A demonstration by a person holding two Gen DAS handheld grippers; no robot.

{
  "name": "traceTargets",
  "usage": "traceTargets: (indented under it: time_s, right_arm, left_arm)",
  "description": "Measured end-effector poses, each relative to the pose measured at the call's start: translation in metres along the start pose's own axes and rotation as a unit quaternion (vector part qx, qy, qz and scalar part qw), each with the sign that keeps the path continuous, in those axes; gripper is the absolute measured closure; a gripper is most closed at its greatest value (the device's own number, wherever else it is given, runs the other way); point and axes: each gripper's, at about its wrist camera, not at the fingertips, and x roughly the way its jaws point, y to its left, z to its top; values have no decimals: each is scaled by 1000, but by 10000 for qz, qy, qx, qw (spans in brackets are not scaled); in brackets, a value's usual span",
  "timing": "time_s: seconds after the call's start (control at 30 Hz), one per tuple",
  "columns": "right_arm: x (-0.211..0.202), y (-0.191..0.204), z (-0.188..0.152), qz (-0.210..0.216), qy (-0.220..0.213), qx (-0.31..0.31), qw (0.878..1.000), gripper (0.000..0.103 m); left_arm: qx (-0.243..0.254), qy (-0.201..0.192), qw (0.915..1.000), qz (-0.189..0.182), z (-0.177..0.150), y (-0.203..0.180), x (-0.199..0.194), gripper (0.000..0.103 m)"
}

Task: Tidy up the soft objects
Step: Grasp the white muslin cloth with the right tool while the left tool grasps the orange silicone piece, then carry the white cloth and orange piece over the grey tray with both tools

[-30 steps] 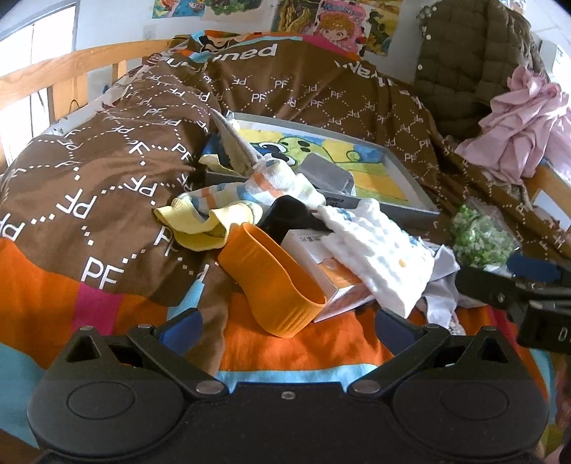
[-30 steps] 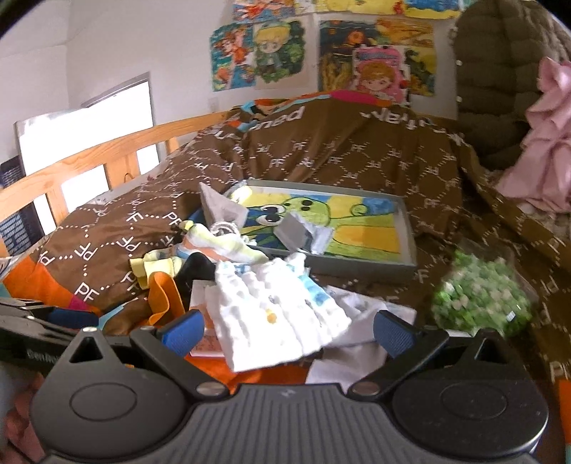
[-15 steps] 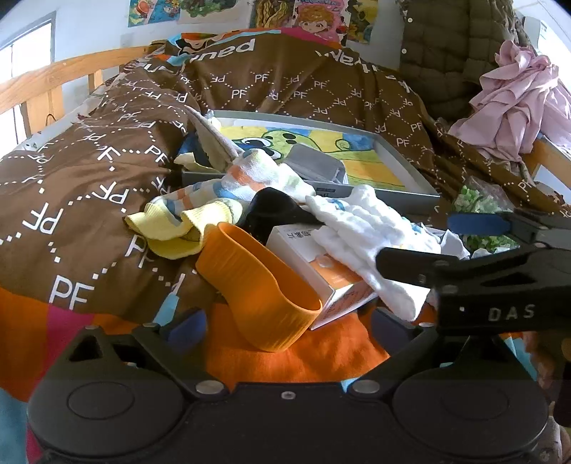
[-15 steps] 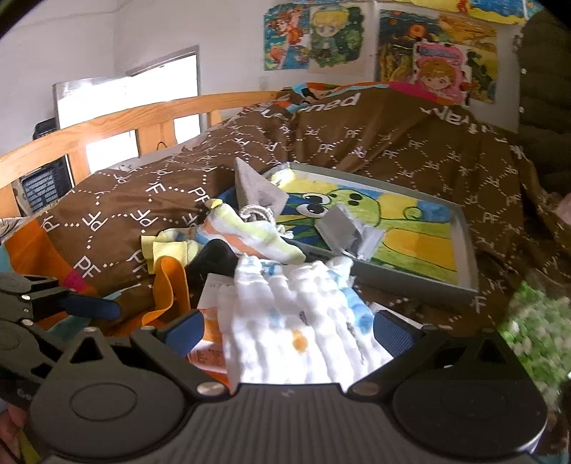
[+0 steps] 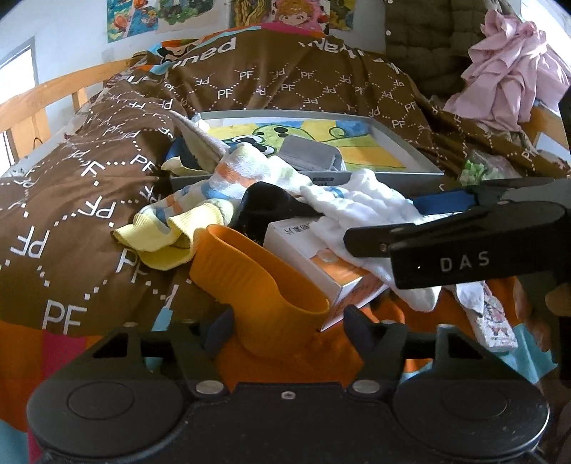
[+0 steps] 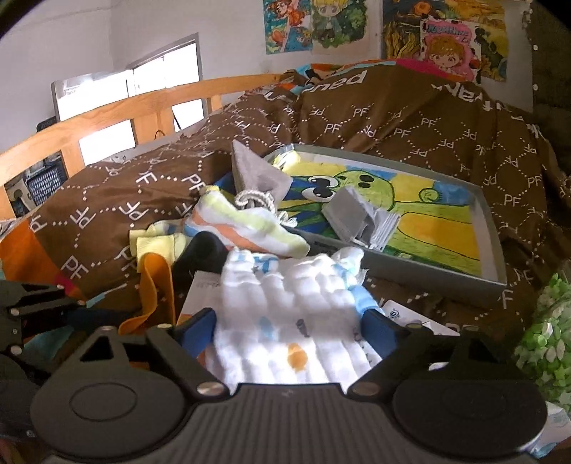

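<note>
- Where the bed carries everything, its brown quilt printed with "PF" lies rumpled over an orange and teal sheet, a wooden rail runs along the far side, and cartoon posters hang on the white wall.
- A grey tray with a green cartoon picture on its floor sits on the quilt; a folded grey cloth lies inside it.
- Just in front of the tray lies a pile: a striped pastel cloth, a yellow sock, a black item, an orange silicone cup on its side, and a white box.
- The white quilted cloth, puffy with small blue and orange marks, drapes over the box.
- The right gripper has its blue fingers spread either side of this cloth, not closed on it.
- The left gripper has its fingers spread around the rim end of the orange cup, not clamped.
- A bag of green bits lies right of the pile, pink clothes are heaped further back, and bare sheet shows only close to the left gripper.
</note>
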Motion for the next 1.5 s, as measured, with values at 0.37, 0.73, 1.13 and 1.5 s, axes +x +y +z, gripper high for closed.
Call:
traceTargets:
  time_s: [0.37,0.73,1.13,1.5]
  right_arm:
    - [1,-1,0,46,66,87,9999,22]
    - [0,-2,-2,155,140,193,9996,34]
    - [-6,2,-2,162,157,259,9994,69]
    - [-39,-1,4,-78,-522,510,9973,88]
  left_arm:
    - [80,34,9999,-93,-1,-2,1,60]
    - [-230,-13,9996,-155,1,2,-11,72]
    - [-378,-350,9982,-315,3,1,-33,79]
    - [-96,-1033,9943,-234,10,-5,-58,80]
